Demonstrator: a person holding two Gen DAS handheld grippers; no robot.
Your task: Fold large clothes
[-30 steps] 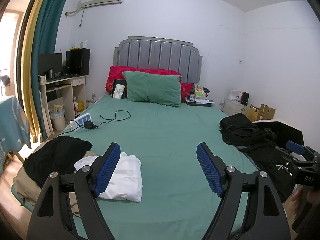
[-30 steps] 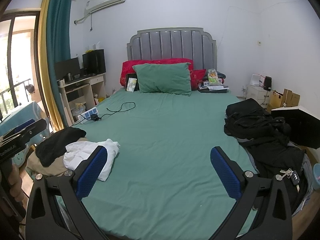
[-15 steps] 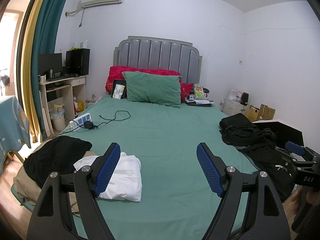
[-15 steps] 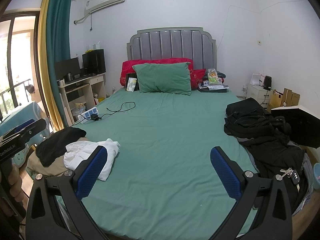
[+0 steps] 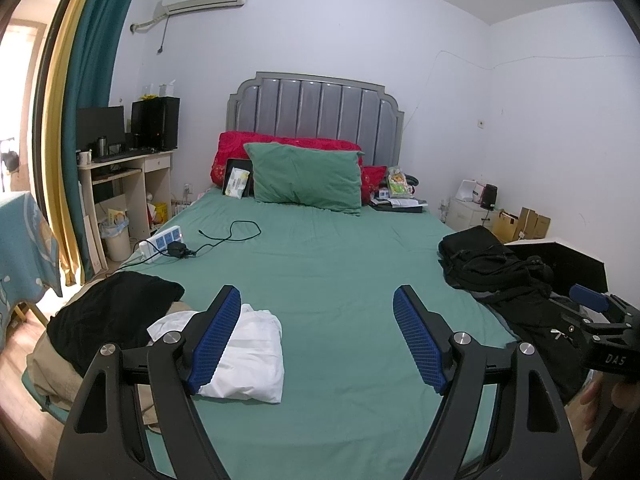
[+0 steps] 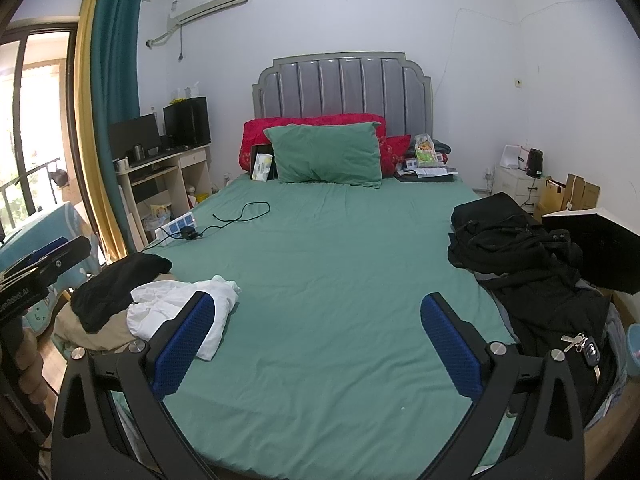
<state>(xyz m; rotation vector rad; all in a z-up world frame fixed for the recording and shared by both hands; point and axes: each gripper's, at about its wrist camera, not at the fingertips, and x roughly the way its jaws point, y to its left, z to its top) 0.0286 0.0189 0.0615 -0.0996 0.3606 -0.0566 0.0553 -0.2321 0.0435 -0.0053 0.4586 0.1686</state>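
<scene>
1. Left gripper and right gripper: spread wide, holding nothing, above the near edge of the bed.
2. White garment bunched by the left finger, beside a black garment; black clothes piled at right.
3. Unchanged from half a second ago.

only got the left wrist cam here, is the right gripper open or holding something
Observer: The right gripper is open and empty, above the green bed sheet.
Operator: anything lying on the black clothes on the right
Observer: Yes, keys with a car fob lie on the black clothes near the foot of the bed.
Operator: what's past them on the floor
Observer: A light blue container, cut off by the edge of the frame.
</scene>
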